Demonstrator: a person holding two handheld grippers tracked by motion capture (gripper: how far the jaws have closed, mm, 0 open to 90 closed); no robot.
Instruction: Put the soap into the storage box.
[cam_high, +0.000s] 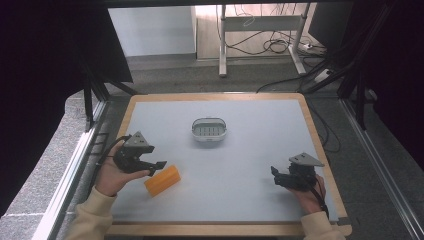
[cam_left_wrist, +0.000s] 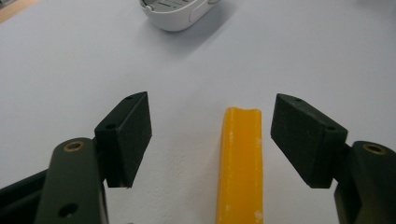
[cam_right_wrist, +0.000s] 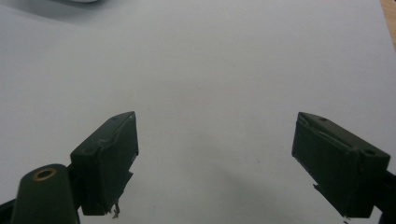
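Left gripper (cam_high: 159, 165): black, two-jaw, with a grey three-cornered plate on top; jaws spread wide, holding nothing. Pads are matte black rectangular blocks on dark arms with brass-coloured rivets. Position: near the left edge of the bench, jaws pointing toward the bench's middle. In the left gripper view (cam_left_wrist: 210, 135) the jaws stand to either side of the block listed below, neither pad touching it; the block lies closer to the pad on the right of that view.

Left hand (cam_high: 112, 177): cradles the gripper from below, cream sleeve entering at the near-left corner.

Orange rectangular block (cam_high: 162, 180): smooth, waxy-looking surface with slightly worn edges; lies flat on the bench just beside the left gripper's jaw tips, toward the near edge. Seen end-on in the left gripper view (cam_left_wrist: 239, 163).

Right gripper (cam_high: 274, 173): same build, grey plate on top; jaws released and wide apart over bare surface. Pad edges look frayed in the right gripper view (cam_right_wrist: 215, 154). Position: near the right edge, toward the near corner, well apart from the block.

Right hand (cam_high: 307, 192): grips from behind and below, cream sleeve at the near edge.

White oval plastic basket (cam_high: 210, 130): slotted floor, raised rim; stands at mid-bench toward the far edge, apart from both grippers.

Bench (cam_high: 240, 165): pale grey matte top, light wooden border.
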